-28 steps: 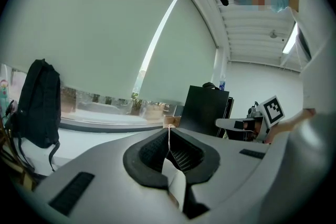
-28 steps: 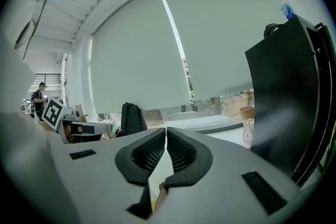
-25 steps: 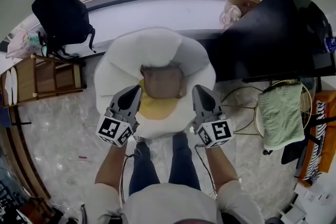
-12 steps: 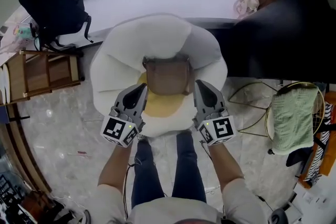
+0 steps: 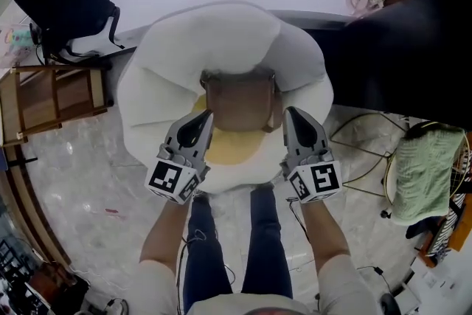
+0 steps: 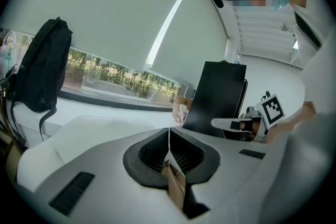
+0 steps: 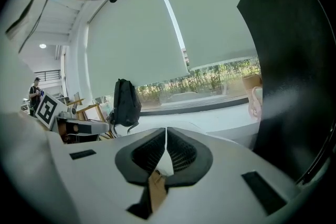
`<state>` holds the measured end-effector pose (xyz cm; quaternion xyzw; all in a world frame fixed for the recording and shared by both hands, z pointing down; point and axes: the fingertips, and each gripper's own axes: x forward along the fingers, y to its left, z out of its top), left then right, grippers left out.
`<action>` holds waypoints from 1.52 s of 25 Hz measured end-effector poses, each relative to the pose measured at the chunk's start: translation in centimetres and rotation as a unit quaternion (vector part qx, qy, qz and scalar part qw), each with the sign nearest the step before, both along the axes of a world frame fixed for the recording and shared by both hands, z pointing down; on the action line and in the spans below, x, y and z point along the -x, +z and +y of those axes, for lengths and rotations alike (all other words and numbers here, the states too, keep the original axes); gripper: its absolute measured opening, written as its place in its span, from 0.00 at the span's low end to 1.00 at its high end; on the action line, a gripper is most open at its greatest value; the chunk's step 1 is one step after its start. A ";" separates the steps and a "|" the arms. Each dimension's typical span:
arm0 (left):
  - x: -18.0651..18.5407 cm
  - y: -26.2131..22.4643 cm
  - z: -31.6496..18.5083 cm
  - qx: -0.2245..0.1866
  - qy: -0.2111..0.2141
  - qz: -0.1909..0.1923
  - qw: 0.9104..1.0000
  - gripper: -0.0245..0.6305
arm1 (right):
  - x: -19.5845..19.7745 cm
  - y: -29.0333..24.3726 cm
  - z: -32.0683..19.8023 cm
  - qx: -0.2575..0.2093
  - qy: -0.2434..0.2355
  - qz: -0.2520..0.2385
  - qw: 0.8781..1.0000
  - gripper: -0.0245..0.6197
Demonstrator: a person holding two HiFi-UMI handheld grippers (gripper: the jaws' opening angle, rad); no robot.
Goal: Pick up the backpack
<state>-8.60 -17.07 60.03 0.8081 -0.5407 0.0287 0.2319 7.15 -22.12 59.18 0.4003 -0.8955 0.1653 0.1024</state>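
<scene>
Your left gripper (image 5: 199, 123) and right gripper (image 5: 295, 120) each pinch a thin brown strap (image 6: 175, 186) of the backpack (image 5: 240, 103), in the middle of the white cushion (image 5: 221, 40). It seems soft and light, so it probably sags; grip the straps firmly.

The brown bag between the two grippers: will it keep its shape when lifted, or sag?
The brown bag looks boxy, so it probably keeps its shape. The strips shut in the left gripper and right gripper look thin and limp, so it may swing.
</scene>
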 end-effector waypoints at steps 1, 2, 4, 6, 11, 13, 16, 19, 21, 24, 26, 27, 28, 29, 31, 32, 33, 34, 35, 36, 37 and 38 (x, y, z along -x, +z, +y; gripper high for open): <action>0.0 0.7 -0.1 0.002 -0.001 0.000 1.000 0.09 | -0.1 0.6 -0.3 0.001 0.000 0.002 1.000 0.09; 0.1 1.3 -0.2 0.004 -0.003 0.001 1.000 0.09 | -0.3 1.2 -0.5 0.002 0.000 0.004 1.000 0.09; 0.1 2.7 -0.3 0.009 -0.009 0.002 1.000 0.09 | -0.5 2.5 -1.1 0.006 -0.002 0.010 1.000 0.09; 0.3 4.2 -0.4 0.013 -0.014 0.000 1.000 0.09 | -0.6 4.1 -1.5 0.007 -0.007 0.019 1.000 0.09; 1.3 8.5 -0.2 0.027 -0.027 -0.014 0.999 0.09 | -0.1 8.6 -1.7 0.012 -0.021 0.052 0.998 0.09; 1.4 9.8 -0.1 0.033 -0.026 -0.019 0.999 0.09 | 0.2 10.2 -1.5 0.017 -0.028 0.060 0.998 0.09; 1.6 11.3 -0.3 0.037 -0.025 -0.023 0.999 0.09 | 0.7 11.8 -1.3 0.020 -0.038 0.066 0.997 0.09; 1.7 12.6 -0.8 0.040 -0.026 -0.026 0.999 0.09 | 0.9 13.1 -1.5 0.019 -0.041 0.069 0.997 0.09; 1.8 13.8 -1.1 0.046 -0.028 -0.028 0.998 0.09 | 1.0 14.0 -1.9 0.020 -0.042 0.074 0.996 0.09; 2.0 15.5 -1.3 0.062 -0.030 -0.030 0.997 0.09 | 1.1 15.7 -2.5 0.025 -0.049 0.086 0.995 0.09; 1.9 16.8 -1.2 0.074 -0.026 -0.038 0.996 0.09 | 1.0 17.1 -2.7 0.034 -0.053 0.095 0.993 0.09; 1.9 17.4 -1.2 0.078 -0.023 -0.042 0.996 0.09 | 1.0 17.8 -2.8 0.039 -0.055 0.099 0.993 0.09; 1.9 18.0 -1.3 0.082 -0.022 -0.046 0.995 0.09 | 0.9 18.6 -3.0 0.044 -0.056 0.102 0.992 0.09; 1.9 18.5 -1.4 0.084 -0.021 -0.049 0.995 0.09 | 0.8 19.2 -3.2 0.049 -0.056 0.106 0.992 0.09; 2.1 19.5 -1.8 0.089 -0.020 -0.054 0.994 0.09 | 0.7 20.4 -3.5 0.056 -0.055 0.111 0.991 0.09; 2.1 20.0 -2.0 0.092 -0.019 -0.055 0.994 0.09 | 0.6 21.0 -3.7 0.059 -0.054 0.114 0.990 0.09; 2.2 20.5 -2.2 0.096 -0.019 -0.057 0.994 0.09 | 0.6 21.5 -3.9 0.063 -0.054 0.117 0.990 0.09; 2.4 21.1 -2.4 0.101 -0.020 -0.059 0.993 0.09 | 0.6 22.1 -4.0 0.065 -0.055 0.121 0.989 0.09; 2.5 21.7 -2.5 0.106 -0.021 -0.061 0.992 0.09 | 0.6 22.6 -4.2 0.067 -0.057 0.125 0.988 0.09; 2.6 22.4 -2.7 0.112 -0.023 -0.063 0.991 0.09 | 0.5 23.1 -4.3 0.069 -0.058 0.129 0.988 0.09; 2.7 23.0 -2.8 0.118 -0.024 -0.063 0.991 0.09 | 0.4 23.5 -4.5 0.070 -0.057 0.132 0.987 0.09; 2.7 23.6 -2.9 0.123 -0.024 -0.063 0.990 0.09 | 0.2 24.0 -4.7 0.071 -0.055 0.136 0.987 0.09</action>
